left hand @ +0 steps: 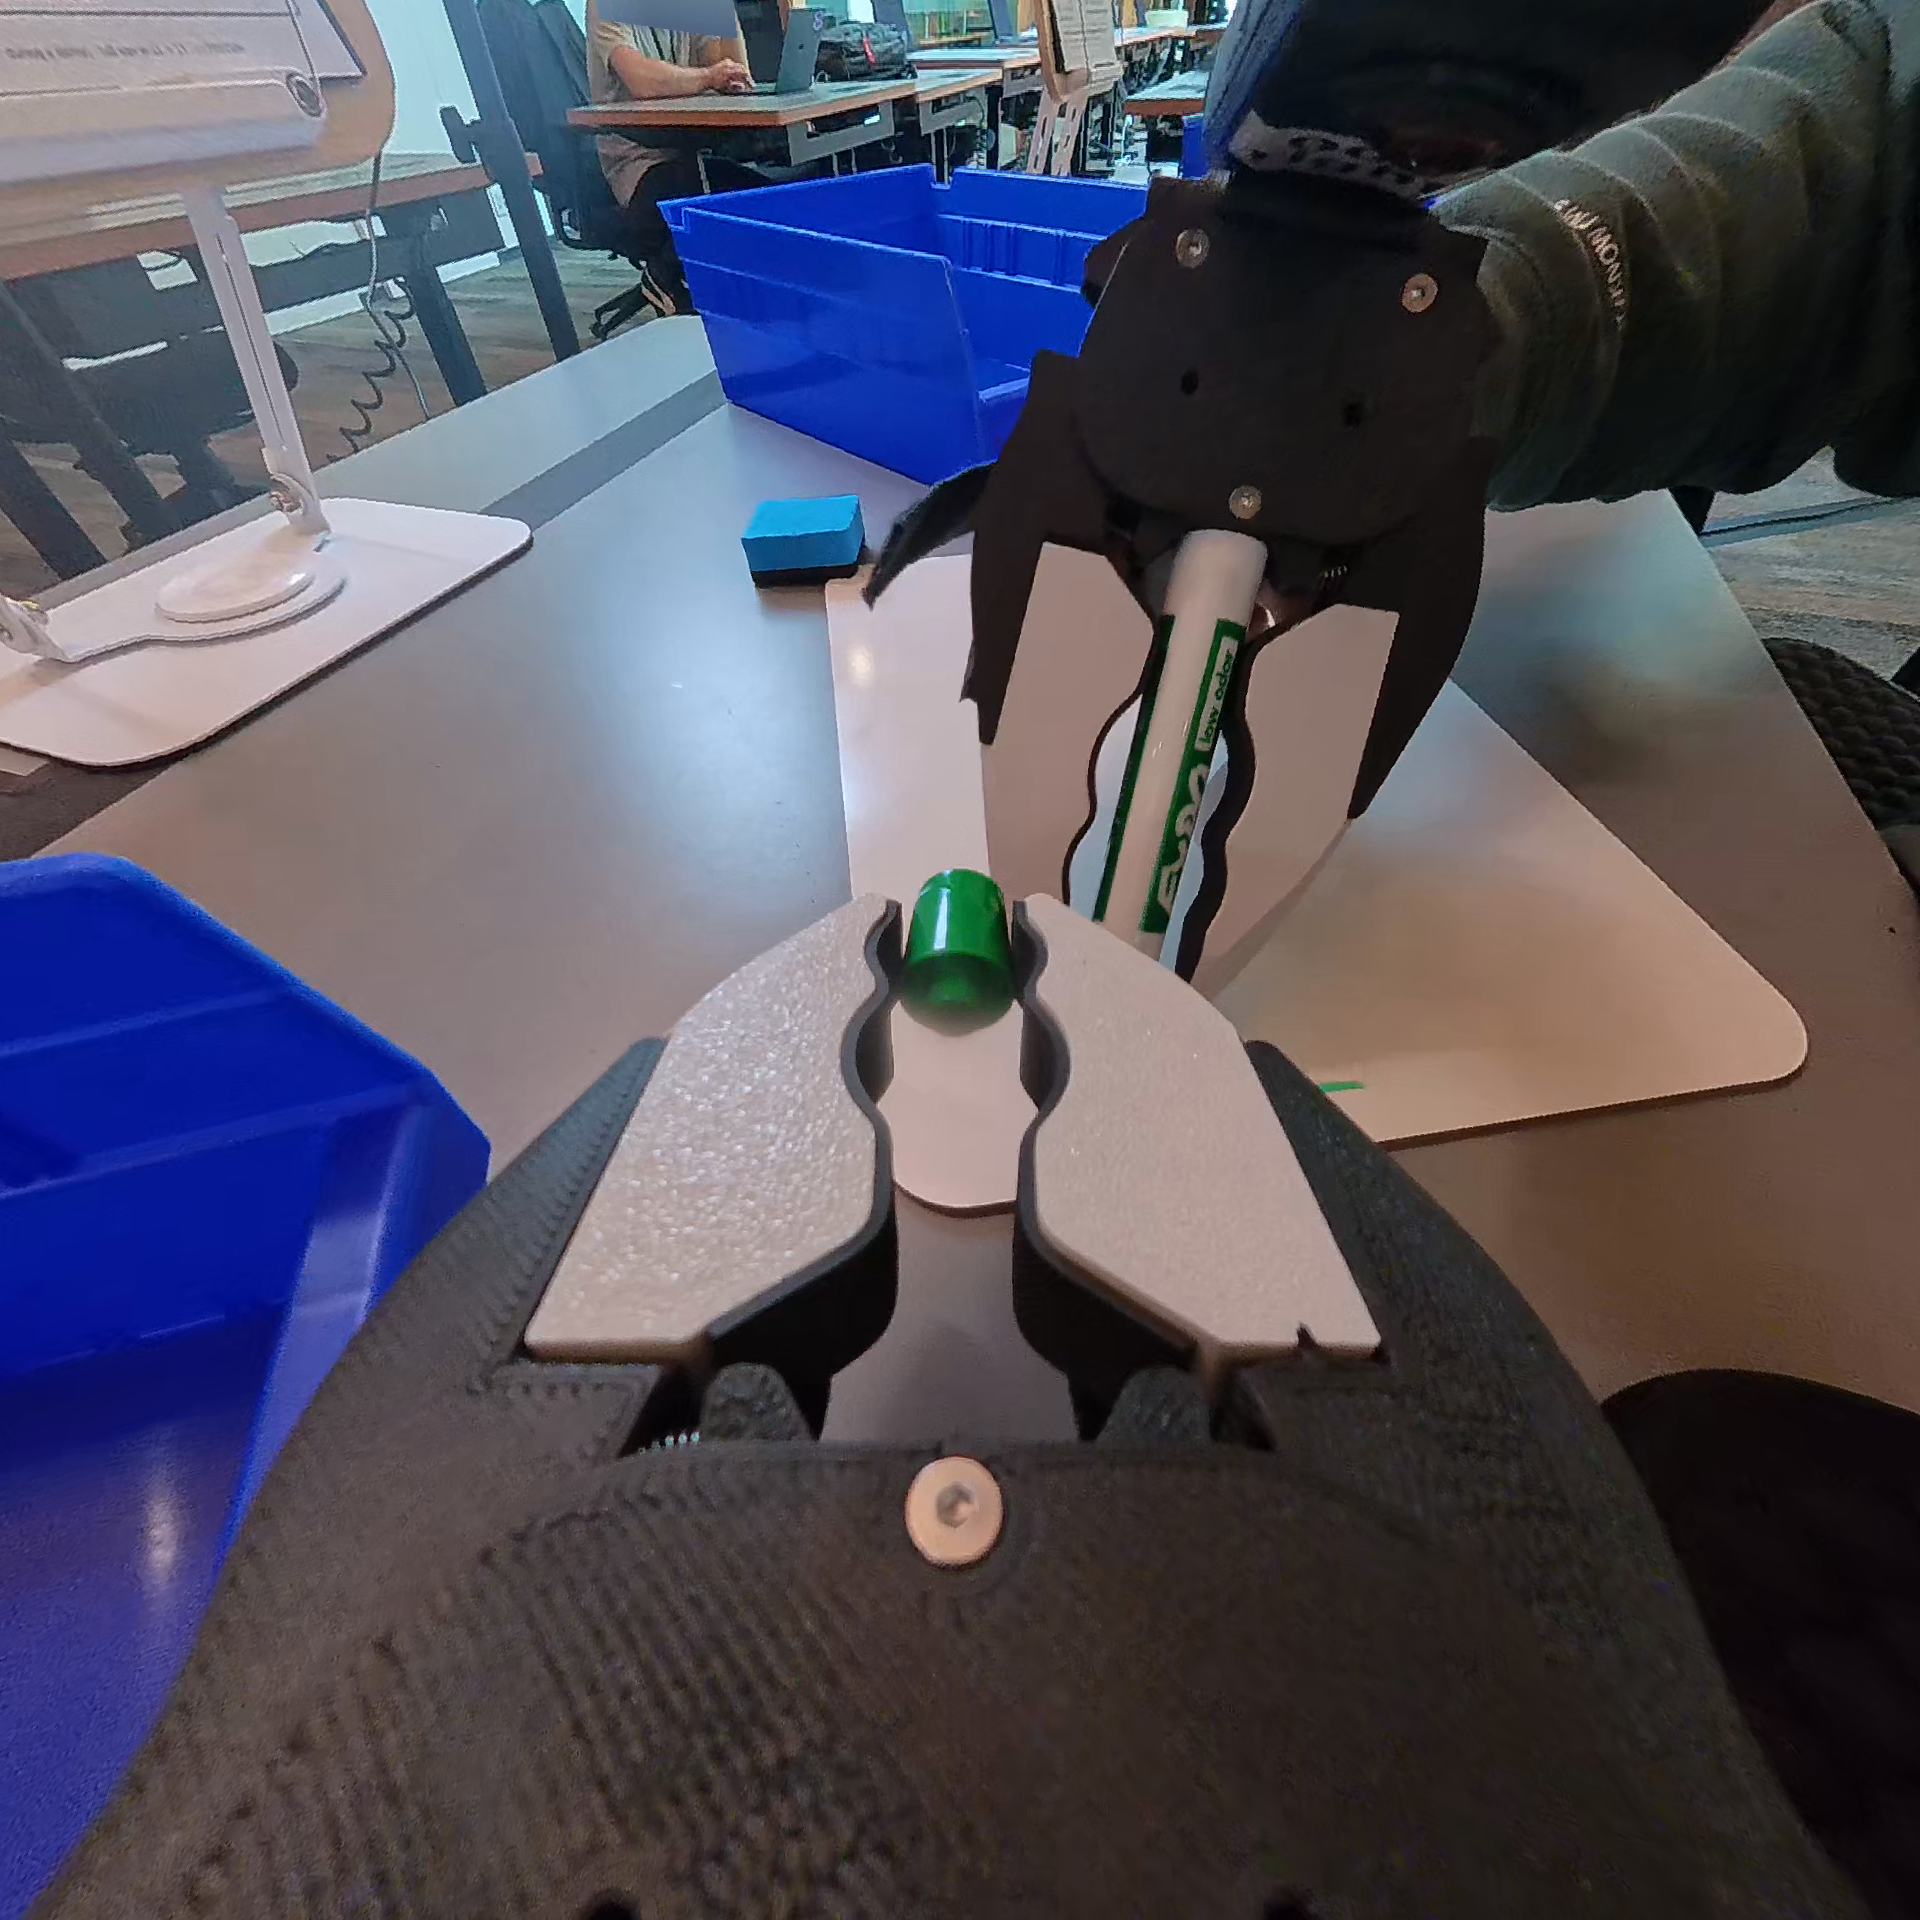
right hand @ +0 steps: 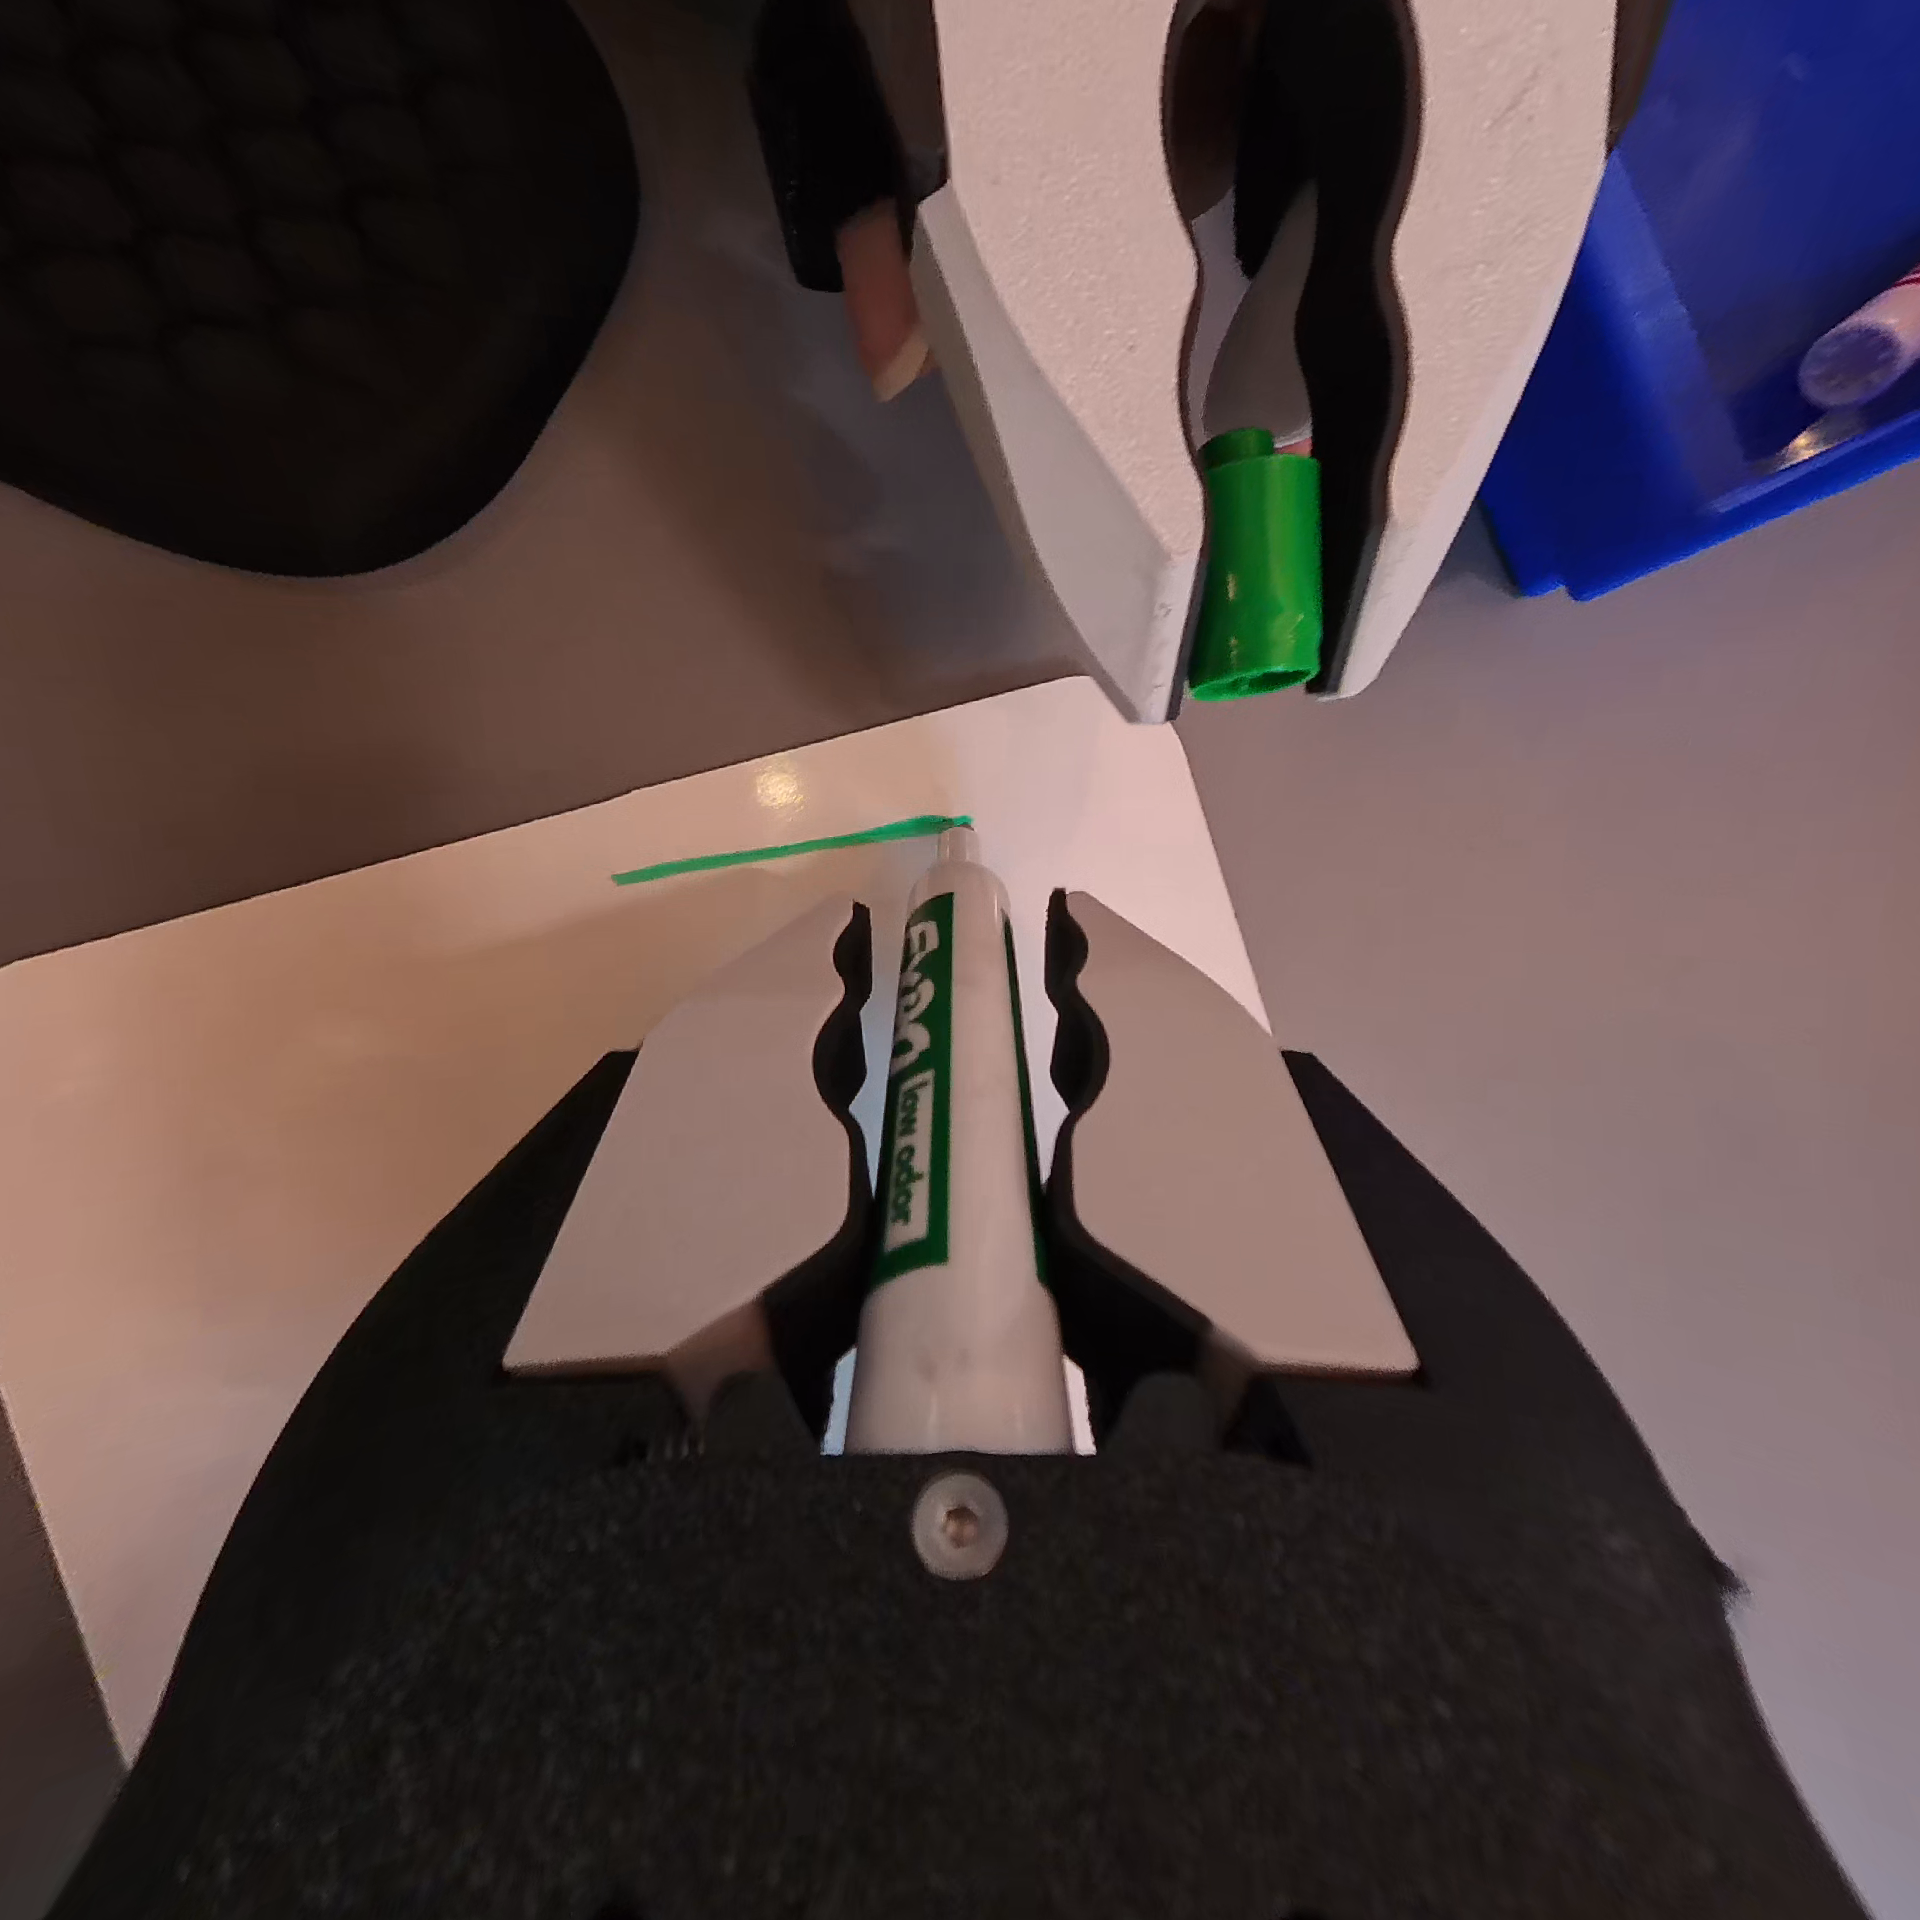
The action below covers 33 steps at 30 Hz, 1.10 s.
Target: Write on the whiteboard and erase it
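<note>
A white whiteboard [left hand: 1455, 935] lies flat on the grey table; it also shows in the right wrist view [right hand: 364, 1039]. My right gripper [right hand: 956, 914] is shut on a white marker with green label [right hand: 956, 1195], its tip touching the board at the end of a green line [right hand: 779, 852]. In the left wrist view this gripper [left hand: 1164, 925] stands over the board, pointing down with the marker [left hand: 1174, 769]. My left gripper [left hand: 956, 914] is shut on the green marker cap [left hand: 956, 956], held above the board's near corner; it also shows in the right wrist view [right hand: 1252, 686] with the cap [right hand: 1252, 582].
A blue eraser [left hand: 805, 540] with a black base sits beyond the board's far corner. A blue bin [left hand: 883, 312] stands behind it, another blue bin [left hand: 156, 1247] at my near left. A white stand [left hand: 249, 582] is at left. A black chair [right hand: 260, 260] is beside the table. One gripper's finger ends stand about 6 cm off the other's.
</note>
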Tool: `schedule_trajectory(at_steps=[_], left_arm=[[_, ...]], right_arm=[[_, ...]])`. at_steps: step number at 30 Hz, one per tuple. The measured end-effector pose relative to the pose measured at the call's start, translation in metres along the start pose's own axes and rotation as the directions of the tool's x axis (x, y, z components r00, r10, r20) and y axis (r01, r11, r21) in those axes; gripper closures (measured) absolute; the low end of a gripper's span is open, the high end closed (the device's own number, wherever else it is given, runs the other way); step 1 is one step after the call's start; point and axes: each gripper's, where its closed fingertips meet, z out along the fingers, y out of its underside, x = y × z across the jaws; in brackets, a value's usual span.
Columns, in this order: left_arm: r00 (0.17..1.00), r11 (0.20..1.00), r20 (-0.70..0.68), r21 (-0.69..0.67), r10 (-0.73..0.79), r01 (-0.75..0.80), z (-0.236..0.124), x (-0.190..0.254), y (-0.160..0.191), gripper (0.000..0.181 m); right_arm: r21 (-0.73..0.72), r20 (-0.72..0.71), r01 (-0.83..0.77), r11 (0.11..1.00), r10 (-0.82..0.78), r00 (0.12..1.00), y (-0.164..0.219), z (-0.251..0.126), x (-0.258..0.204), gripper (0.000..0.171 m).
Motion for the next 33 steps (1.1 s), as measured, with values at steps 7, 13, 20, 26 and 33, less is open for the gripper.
schedule_trajectory(at_steps=[7, 13, 20, 26, 33], left_arm=[[1.000, 1.000, -0.001, -0.003, 0.001, -0.001, 0.000, 0.000, 0.001, 0.161], [1.000, 1.000, -0.004, -0.006, 0.001, -0.001, 0.001, 0.001, 0.001, 0.161], [1.000, 1.000, -0.003, -0.006, 0.002, -0.002, 0.001, 0.001, 0.001, 0.161], [1.000, 1.000, -0.006, -0.006, -0.001, 0.001, 0.001, 0.001, 0.001, 0.161], [1.000, 1.000, -0.008, -0.008, -0.002, 0.002, 0.001, 0.001, 0.002, 0.161]], right_arm=[[-0.024, -0.003, -0.008, 1.000, 0.008, 1.000, 0.012, -0.011, -0.012, 0.138], [-0.044, -0.014, -0.019, 0.999, 0.019, 1.000, 0.023, -0.021, -0.021, 0.138], [-0.045, -0.049, -0.021, 0.999, 0.019, 0.999, 0.023, -0.018, -0.006, 0.138], [-0.050, -0.078, -0.030, 0.998, 0.026, 0.997, 0.024, -0.015, 0.015, 0.138], [-0.057, -0.071, -0.034, 0.998, 0.030, 0.997, 0.025, -0.015, 0.015, 0.138]])
